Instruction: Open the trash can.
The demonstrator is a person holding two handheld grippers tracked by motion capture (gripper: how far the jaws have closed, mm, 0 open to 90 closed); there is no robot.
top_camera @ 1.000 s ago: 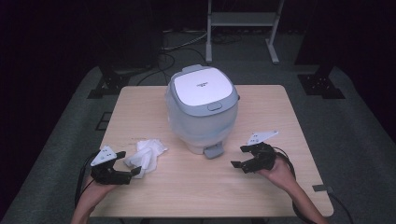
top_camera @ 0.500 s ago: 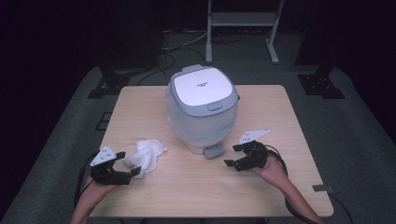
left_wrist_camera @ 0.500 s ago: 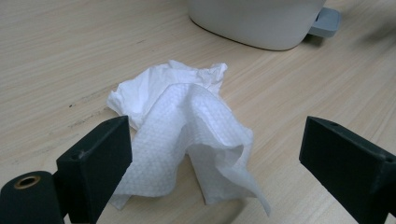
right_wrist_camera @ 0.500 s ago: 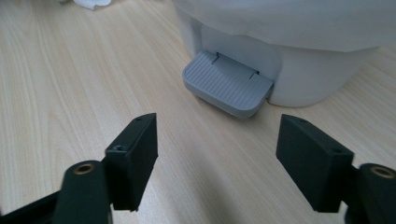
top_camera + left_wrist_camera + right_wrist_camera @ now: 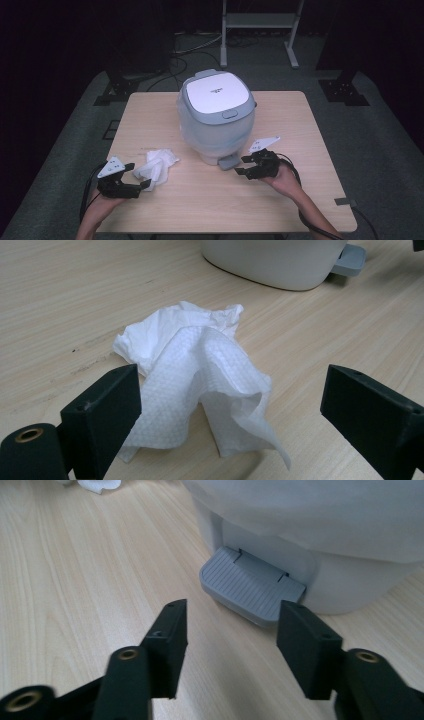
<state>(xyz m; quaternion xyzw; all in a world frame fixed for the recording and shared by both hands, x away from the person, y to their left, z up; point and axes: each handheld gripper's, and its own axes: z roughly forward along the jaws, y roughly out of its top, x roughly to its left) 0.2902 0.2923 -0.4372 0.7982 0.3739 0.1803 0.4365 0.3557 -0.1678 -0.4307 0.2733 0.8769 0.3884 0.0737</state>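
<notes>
The right hand-held gripper (image 5: 230,645), jaws parted with nothing between them and just been closing, has edged nearer the ribbed grey pedal (image 5: 250,586) of the white bin (image 5: 217,117); its own view shows the ridges. The left hand-held gripper (image 5: 225,405) is open around crumpled, dimpled tissue (image 5: 200,385) on the wood-grain tabletop (image 5: 200,200).
</notes>
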